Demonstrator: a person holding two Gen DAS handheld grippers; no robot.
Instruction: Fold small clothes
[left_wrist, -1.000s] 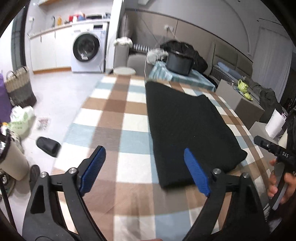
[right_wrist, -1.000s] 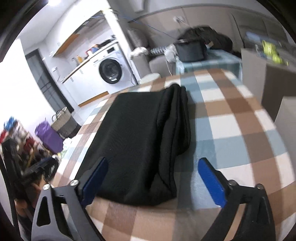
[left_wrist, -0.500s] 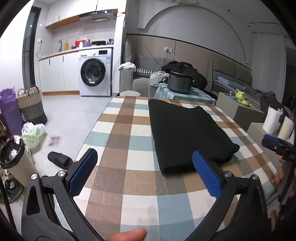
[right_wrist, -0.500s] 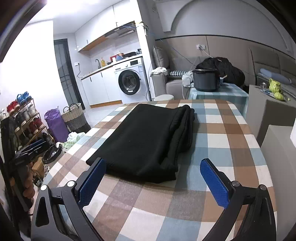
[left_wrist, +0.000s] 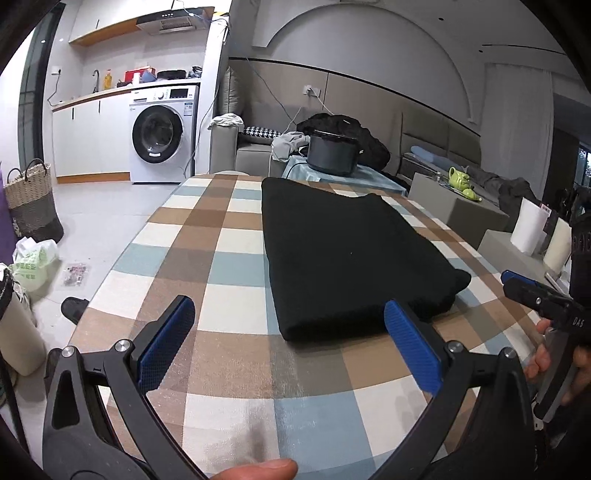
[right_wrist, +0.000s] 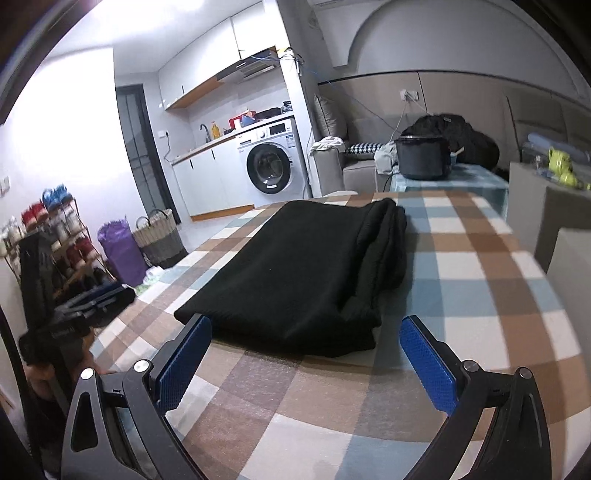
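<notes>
A black garment (left_wrist: 343, 251) lies folded in a long rectangle on the checked tablecloth (left_wrist: 229, 266). It also shows in the right wrist view (right_wrist: 306, 273), with thick stacked folds along its right edge. My left gripper (left_wrist: 288, 339) is open and empty, above the table just short of the garment's near edge. My right gripper (right_wrist: 306, 354) is open and empty, just short of the garment's near end. Each gripper shows in the other's view, the right one (left_wrist: 535, 295) at the table's right side, the left one (right_wrist: 92, 299) at the left.
A dark cooker pot (left_wrist: 332, 153) stands on a small table beyond the far end. A grey side table with green teapots (left_wrist: 461, 184) and white rolls (left_wrist: 528, 229) are to the right. A basket (left_wrist: 31, 199), bags and a slipper (left_wrist: 74, 308) are on the floor at left.
Both grippers have pulled back and risen from the garment, then eased a little closer again. Both stayed open and empty. The garment has not moved.
</notes>
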